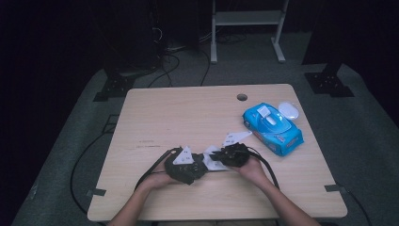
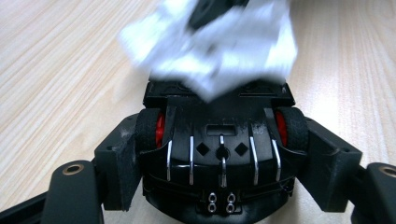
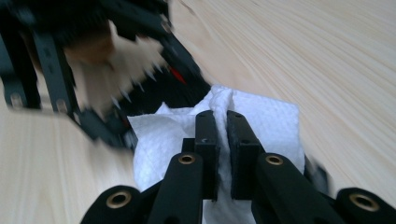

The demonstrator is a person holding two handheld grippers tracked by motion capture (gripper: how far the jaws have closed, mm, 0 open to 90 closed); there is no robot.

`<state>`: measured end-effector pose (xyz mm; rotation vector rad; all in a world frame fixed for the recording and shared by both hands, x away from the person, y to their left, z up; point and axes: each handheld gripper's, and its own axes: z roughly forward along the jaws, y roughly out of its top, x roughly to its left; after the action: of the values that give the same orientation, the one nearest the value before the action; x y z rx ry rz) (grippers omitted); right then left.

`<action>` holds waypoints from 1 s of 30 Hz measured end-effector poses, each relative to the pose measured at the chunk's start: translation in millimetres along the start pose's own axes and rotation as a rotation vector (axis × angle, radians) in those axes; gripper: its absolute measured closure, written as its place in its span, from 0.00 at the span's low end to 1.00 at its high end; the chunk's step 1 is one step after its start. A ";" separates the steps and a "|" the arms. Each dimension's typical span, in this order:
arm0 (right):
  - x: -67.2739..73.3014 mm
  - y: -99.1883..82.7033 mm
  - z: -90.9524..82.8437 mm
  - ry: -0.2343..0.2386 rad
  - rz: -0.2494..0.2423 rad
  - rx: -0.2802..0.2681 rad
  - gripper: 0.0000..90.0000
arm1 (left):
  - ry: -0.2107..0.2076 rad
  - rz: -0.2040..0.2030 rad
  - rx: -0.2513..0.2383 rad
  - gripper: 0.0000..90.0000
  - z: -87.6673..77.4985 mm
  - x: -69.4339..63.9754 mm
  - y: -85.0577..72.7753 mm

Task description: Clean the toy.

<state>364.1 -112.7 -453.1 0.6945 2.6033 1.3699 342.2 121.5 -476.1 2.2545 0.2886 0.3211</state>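
Note:
A black toy car (image 2: 219, 154) with red wheel hubs sits between the jaws of my left gripper (image 2: 222, 163), whose pads press on its wheels from both sides. In the high view the left gripper (image 1: 190, 165) rests near the table's front edge. My right gripper (image 3: 223, 140) is shut on a folded white wipe (image 3: 266, 121). That wipe (image 2: 210, 46) shows blurred over the car's far end. The right gripper (image 1: 221, 157) is right next to the left one, and the white wipe (image 1: 212, 161) lies between them. The car (image 3: 180, 81) appears blurred just beyond the wipe.
A blue pack of wet wipes (image 1: 272, 128) with its lid open lies on the wooden table (image 1: 179, 117) at the right. A small white oval object (image 1: 289, 110) sits behind it. A cable hole (image 1: 242, 97) is near the far edge. Cables trail from both grippers.

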 end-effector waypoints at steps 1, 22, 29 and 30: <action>2.3 3.9 5.0 0.001 -0.013 -0.002 0.93 | 0.001 0.002 -0.002 0.27 0.1 -0.4 -0.4; -7.2 -24.5 -27.1 -0.011 0.037 0.039 0.93 | -0.004 -0.013 -0.001 0.27 1.3 1.9 -0.9; -2.5 -18.2 -18.5 0.029 0.013 0.042 0.93 | -0.013 -0.032 -0.013 0.27 0.3 3.5 -1.7; -2.5 -19.0 -18.9 0.024 0.010 0.043 0.93 | -0.016 -0.039 -0.011 0.27 0.3 3.9 -1.2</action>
<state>354.0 -137.3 -457.7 0.7027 2.6590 1.3372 345.8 123.3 -476.7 2.2367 0.3211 0.2828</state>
